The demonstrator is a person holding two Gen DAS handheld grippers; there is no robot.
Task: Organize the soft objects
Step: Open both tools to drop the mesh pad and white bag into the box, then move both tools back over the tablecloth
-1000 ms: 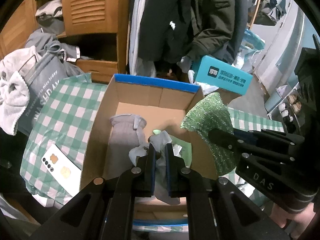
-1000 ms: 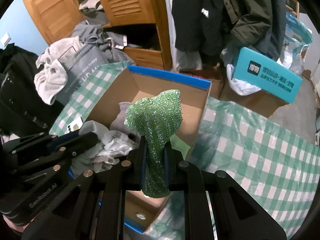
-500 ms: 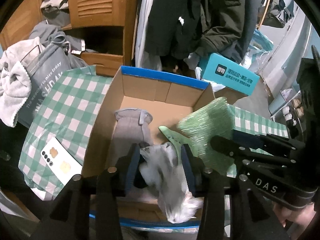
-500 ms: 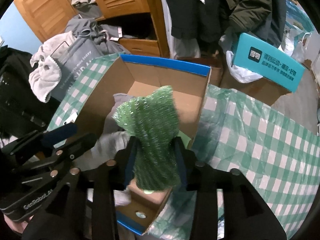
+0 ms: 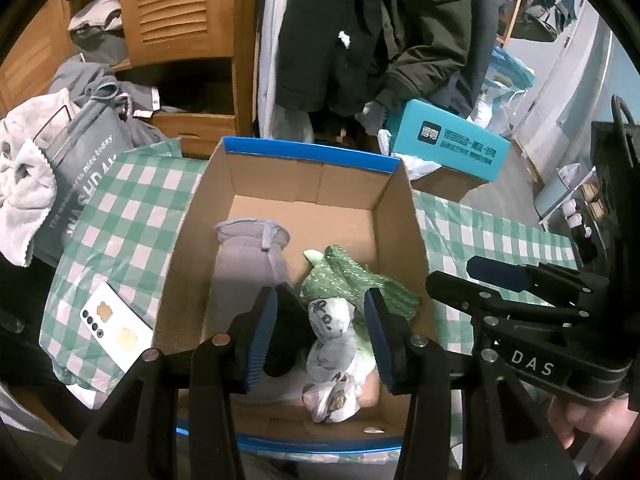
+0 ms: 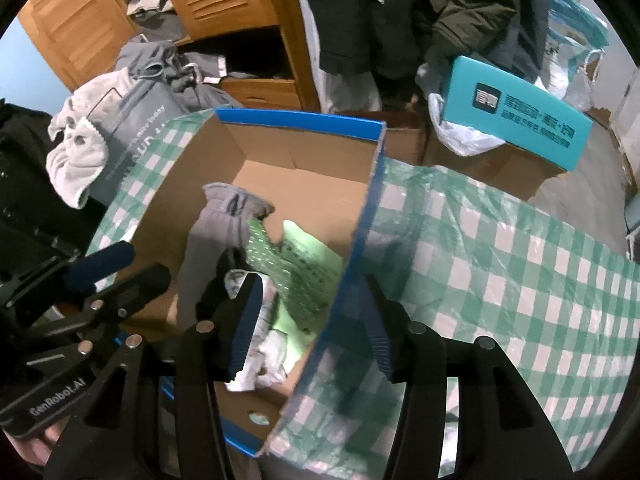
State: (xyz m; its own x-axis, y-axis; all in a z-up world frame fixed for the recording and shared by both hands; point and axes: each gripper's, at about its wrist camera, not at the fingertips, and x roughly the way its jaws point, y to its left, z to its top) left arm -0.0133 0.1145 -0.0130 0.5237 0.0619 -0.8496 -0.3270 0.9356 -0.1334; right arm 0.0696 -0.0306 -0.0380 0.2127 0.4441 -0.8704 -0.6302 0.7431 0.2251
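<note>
An open cardboard box [image 5: 308,152] with a blue rim stands on a green-checked cloth. In it lie a grey sock [image 5: 248,256], a glittery green sock [image 5: 352,280] and a crumpled white patterned sock [image 5: 332,344]. My left gripper [image 5: 322,336] hovers over the white sock. Its jaws are opening and the pads touch nothing. My right gripper [image 6: 310,324] hangs above the box's right wall [image 6: 360,216]. Its jaws are opening too, and the green sock [image 6: 296,264] lies loose below them. Each gripper appears at the edge of the other's view.
A white phone [image 5: 116,328] lies on the checked cloth [image 6: 500,264] left of the box. Behind stand a teal carton [image 5: 448,144], a grey bag [image 5: 84,168] with a towel, a wooden wardrobe [image 5: 176,0] and hanging dark coats [image 5: 360,32].
Both grippers went from shut to open. The white sock fell from the left one and the green sock from the right one. Both now lie in the box.
</note>
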